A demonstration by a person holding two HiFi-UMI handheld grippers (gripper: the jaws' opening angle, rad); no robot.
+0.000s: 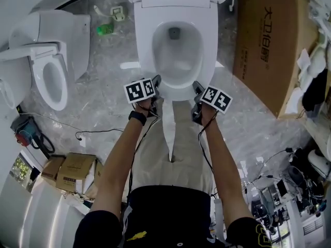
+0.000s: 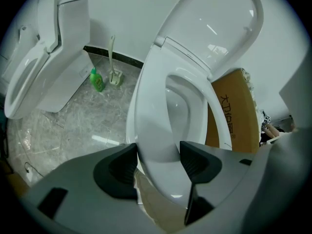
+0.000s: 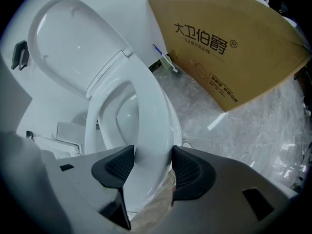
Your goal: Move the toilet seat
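Both claws are clamped on the seat (image 1: 146,45). The left claw (image 1: 156,82) takes the near front edge left of centre and the right claw (image 1: 196,88) takes it right of centre.
Left gripper view: the pads of the left claw (image 2: 158,155) press both faces of the seat (image 2: 151,111).
Right gripper view: same story, right claw (image 3: 152,162) on the seat (image 3: 151,111).

Key geometry:
- The seat's long axis runs straight away from the person. The hinge is at the far end, under the raised lid (image 2: 214,28).
- The claws sit at the free end, so the seat extends ahead of both, and neither hand is nearer.
- My read is that any move is an arc about that hinge. The two claws need to travel together or the seat twists.
- The front edge looks slightly off the bowl rim in the gripper views, but I can't confirm that from the head view.

Containers:
- Bowl (image 1: 176,61): nothing in it but the drain opening. I can't make out a water level.
- Cardboard box (image 1: 264,40), right of the toilet on the floor: closed, contents not visible.
- Second toilet (image 1: 49,61), well off to the left: its bowl looks empty.
- Small cartons (image 1: 72,172), near left on the floor: closed.

The green bottle (image 1: 105,30) and brush holder (image 1: 118,13) stand on the floor between the toilets, clear of the swing.
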